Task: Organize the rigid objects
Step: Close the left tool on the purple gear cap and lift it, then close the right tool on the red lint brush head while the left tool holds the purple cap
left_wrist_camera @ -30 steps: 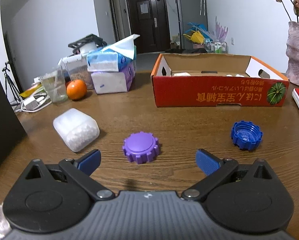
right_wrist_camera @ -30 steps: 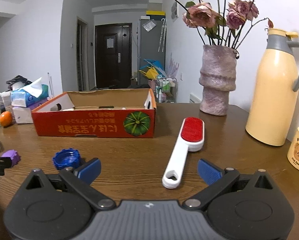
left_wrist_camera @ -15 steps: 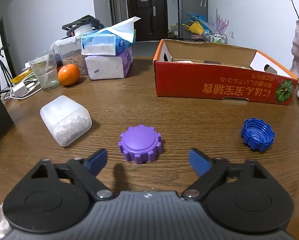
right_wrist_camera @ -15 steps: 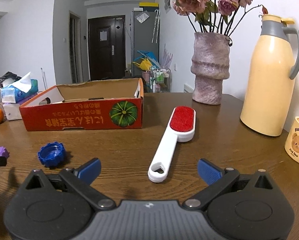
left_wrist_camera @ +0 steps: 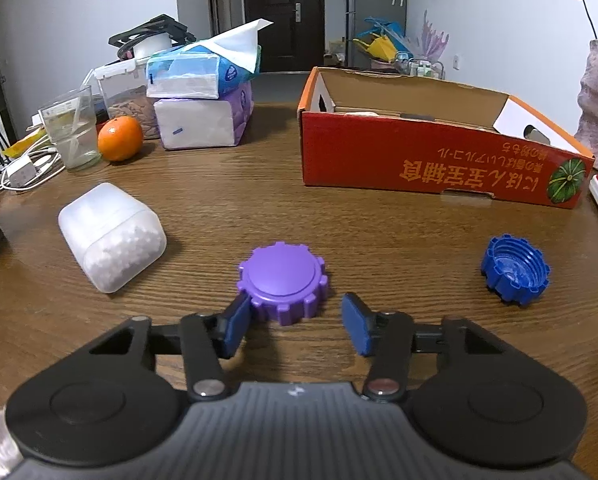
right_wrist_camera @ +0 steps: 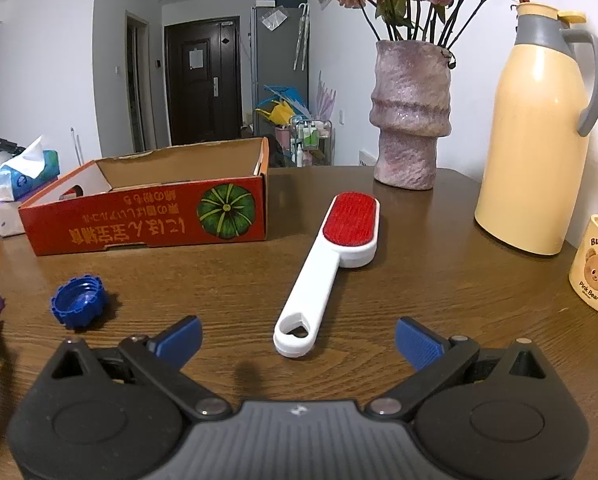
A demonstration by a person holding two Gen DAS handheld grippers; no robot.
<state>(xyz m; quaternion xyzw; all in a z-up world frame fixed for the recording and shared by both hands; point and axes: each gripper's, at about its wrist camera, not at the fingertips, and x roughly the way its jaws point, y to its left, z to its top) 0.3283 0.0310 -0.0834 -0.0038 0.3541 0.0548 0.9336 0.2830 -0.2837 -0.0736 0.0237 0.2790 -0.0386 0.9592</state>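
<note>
- Left wrist view: showed red box (left_wrist_camera: 439,160) at table's (left_wrist_camera: 219,216) far side.
- Left gripper (left_wrist_camera: 295,326) gaped, unclamped, left pad touching purple cap (left_wrist_camera: 282,282).
- Looked light, stiff; ridged rim suited gripping.
- Right gripper (right_wrist_camera: 299,340) spread wide, empty.

Gear cap (left_wrist_camera: 282,276) between pellet tub (left_wrist_camera: 111,236) left and threaded cap (left_wrist_camera: 514,268) right, box (left_wrist_camera: 431,160) behind

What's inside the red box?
The red box is open on top. From the left wrist view, a pale object and something dark peek above the front wall. That wall hides the floor, so what else lies inside cannot be seen.
</note>
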